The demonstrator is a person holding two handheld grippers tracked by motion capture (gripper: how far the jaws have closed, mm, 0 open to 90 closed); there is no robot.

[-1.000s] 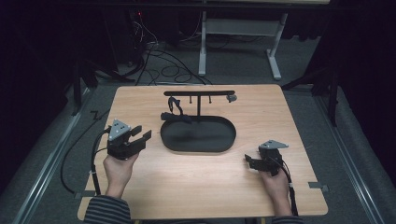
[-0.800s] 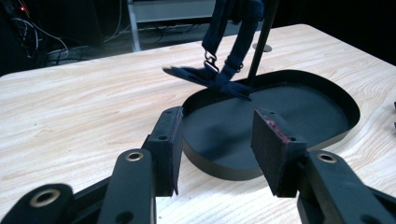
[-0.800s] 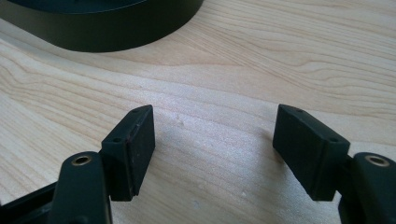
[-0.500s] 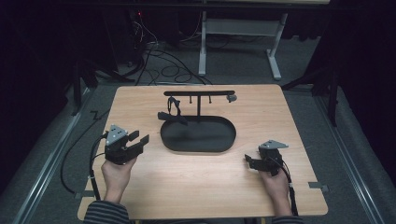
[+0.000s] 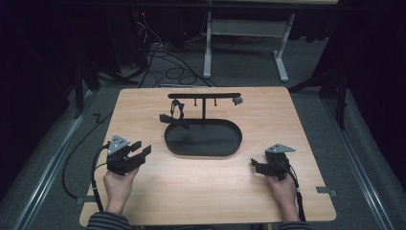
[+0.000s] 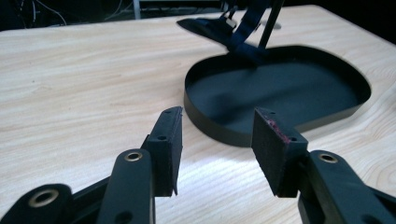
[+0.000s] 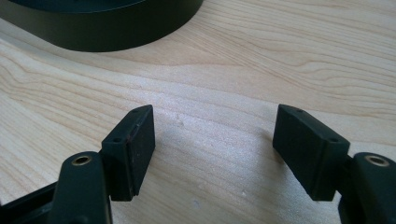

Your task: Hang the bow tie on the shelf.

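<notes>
So right now both my grippers are just parked on the table with nothing in them. My left gripper has its jaws standing apart, empty wood between the pads, and my right gripper is spread even wider, also with only bare wood in the gap. The thing I'd guess I'm going for is the dark strap hanging off the T-shaped stand, near the left end of its crossbar. Its lower end drapes down to about the far left rim of the black oval tray. Key relation here: the strap sits forward and to the right of my left gripper, and from the left gripper view it's dead ahead past the tray's near wall, strap running down at a slant toward the tray. The tray's long axis goes left to right across the table, so it lies between both hands and the stand. My left hand looks clearly nearer to the strap; the right one would have to cross the whole tray to get there. So I reckon the left takes it, coming in over the tray's left end.
</notes>
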